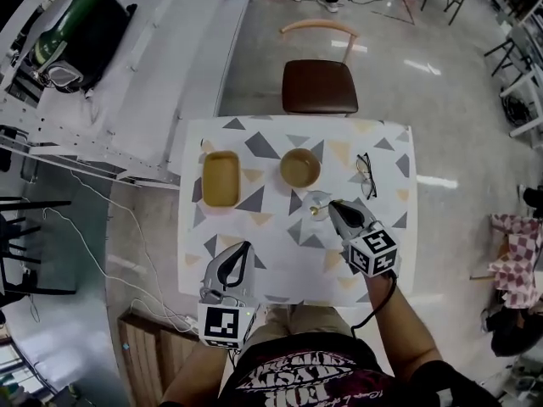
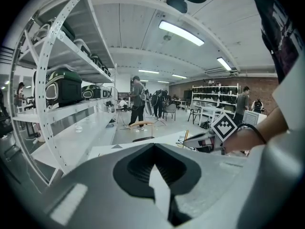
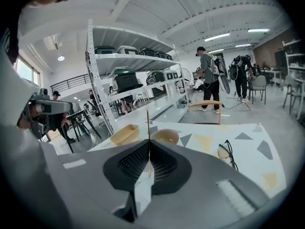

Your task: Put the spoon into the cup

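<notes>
- The spoon [image 1: 316, 212], at frame centre, is pinched by its thin handle in your right tongs [image 1: 334, 205], its head at the cup [image 1: 317, 198] rim, likely ready to lower in.
- Your left tongs [image 1: 243, 249], closed and empty, hang at lower left over the bench [image 1: 280, 265], clear of the work.

A white bench [image 1: 293, 270] patterned with grey and tan triangles stands on a glossy grey floor [image 1: 458, 108], with a brown-seated chair [image 1: 319, 85] at its 12 o'clock edge. White metal shelving [image 1: 144, 66] runs off toward 10 o'clock. Long ceiling strip lights [image 2: 182, 33] shine overhead, and a brick wall [image 2: 267, 87] closes the far end.
</notes>
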The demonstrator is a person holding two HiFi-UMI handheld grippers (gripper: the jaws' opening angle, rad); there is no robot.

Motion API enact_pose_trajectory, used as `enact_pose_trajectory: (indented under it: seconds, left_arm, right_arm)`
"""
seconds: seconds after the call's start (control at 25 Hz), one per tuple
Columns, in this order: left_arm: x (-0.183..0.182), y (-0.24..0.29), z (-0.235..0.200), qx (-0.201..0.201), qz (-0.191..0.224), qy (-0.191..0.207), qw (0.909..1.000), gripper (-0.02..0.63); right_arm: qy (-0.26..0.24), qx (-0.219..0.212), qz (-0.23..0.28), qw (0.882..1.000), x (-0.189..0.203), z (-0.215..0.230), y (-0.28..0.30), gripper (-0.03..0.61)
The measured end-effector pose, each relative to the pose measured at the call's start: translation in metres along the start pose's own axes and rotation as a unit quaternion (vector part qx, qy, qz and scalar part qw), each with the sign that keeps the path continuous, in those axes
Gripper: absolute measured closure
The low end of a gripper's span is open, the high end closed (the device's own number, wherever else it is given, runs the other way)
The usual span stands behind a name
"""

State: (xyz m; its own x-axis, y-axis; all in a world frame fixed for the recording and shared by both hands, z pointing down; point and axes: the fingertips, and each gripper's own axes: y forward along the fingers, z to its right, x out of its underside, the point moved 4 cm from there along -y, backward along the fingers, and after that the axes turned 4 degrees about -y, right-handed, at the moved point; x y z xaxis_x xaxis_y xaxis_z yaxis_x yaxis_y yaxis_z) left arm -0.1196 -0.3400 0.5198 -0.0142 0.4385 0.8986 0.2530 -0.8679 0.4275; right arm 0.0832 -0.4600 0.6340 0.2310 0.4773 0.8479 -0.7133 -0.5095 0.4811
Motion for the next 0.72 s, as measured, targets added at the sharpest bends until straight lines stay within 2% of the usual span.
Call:
enact_pose_trajectory:
  seconds: [0.28,0.52,0.72]
  left_arm:
    - [0.002,-0.011,0.000,0.005,0.003,0.006,1.0000,0.612]
    - [0.006,-0.027,0.001,0.010,0.004,0.012,0.9999,0.612]
    - [0.003,-0.044,-0.001,0.012,0.014,0.018,0.9997,0.612]
  right_arm:
    - [0.022,0.013,-0.015,1.000,0.014,-0.004,0.009,0.545]
    - [0.028,0.061,-0.051,0.996,0.029,0.003,0.008,0.543]
    - [0.041,0.083,-0.069,0.993,0.043,0.005,0.000,0.530]
